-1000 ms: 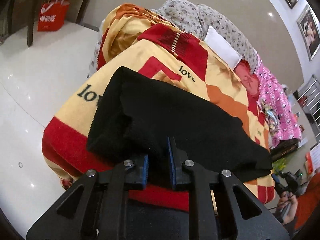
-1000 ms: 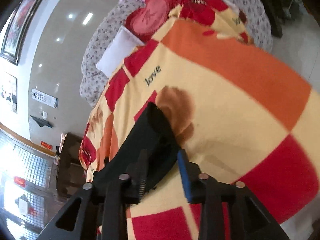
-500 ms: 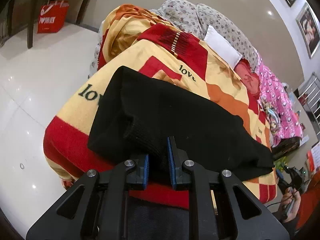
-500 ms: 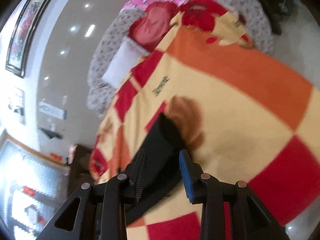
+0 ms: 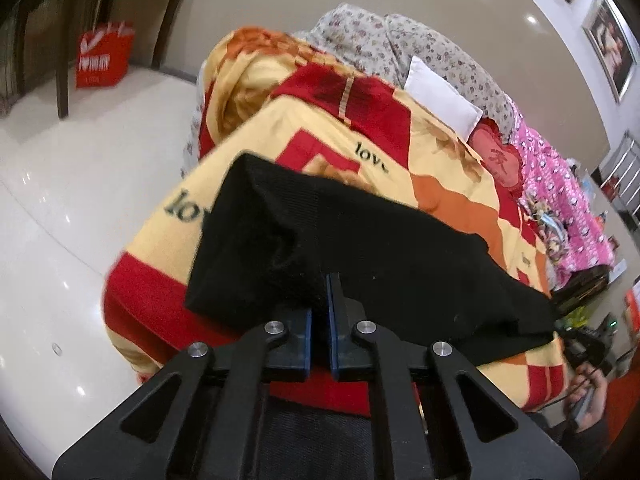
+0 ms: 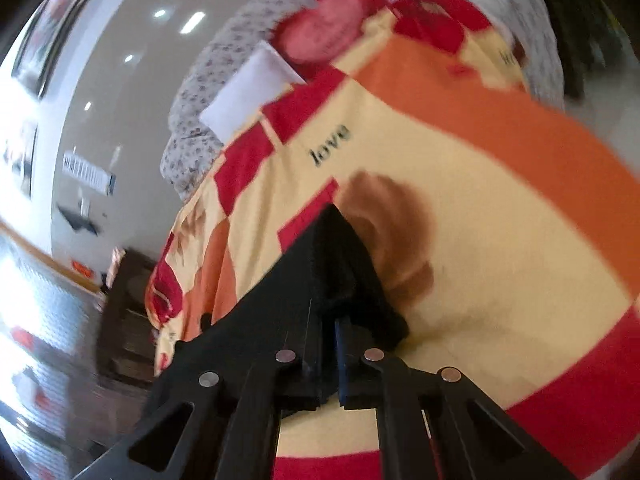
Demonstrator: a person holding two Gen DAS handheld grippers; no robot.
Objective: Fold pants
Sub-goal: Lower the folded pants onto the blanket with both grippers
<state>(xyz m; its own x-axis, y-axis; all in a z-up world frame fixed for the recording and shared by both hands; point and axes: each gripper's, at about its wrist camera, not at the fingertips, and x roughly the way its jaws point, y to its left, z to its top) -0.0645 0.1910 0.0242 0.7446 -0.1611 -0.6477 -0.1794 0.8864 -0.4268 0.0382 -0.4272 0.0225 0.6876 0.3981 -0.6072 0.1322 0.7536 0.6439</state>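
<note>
Jaws both clamped on pants [image 5: 380, 248], lying crosswise on blanket [image 5: 280, 128].

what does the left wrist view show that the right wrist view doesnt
Only the left wrist view: a red paper shopping bag on the white floor beside dark chair legs, framed pictures on the wall, and a hand at the lower right edge.

Only the right wrist view: a brown rounded patch on the blanket and a bright window area at left.

Both: black knit pants on a red, yellow and orange "love" blanket, a white pillow, and each gripper, left and right, jaws having just closed on the pants.
</note>
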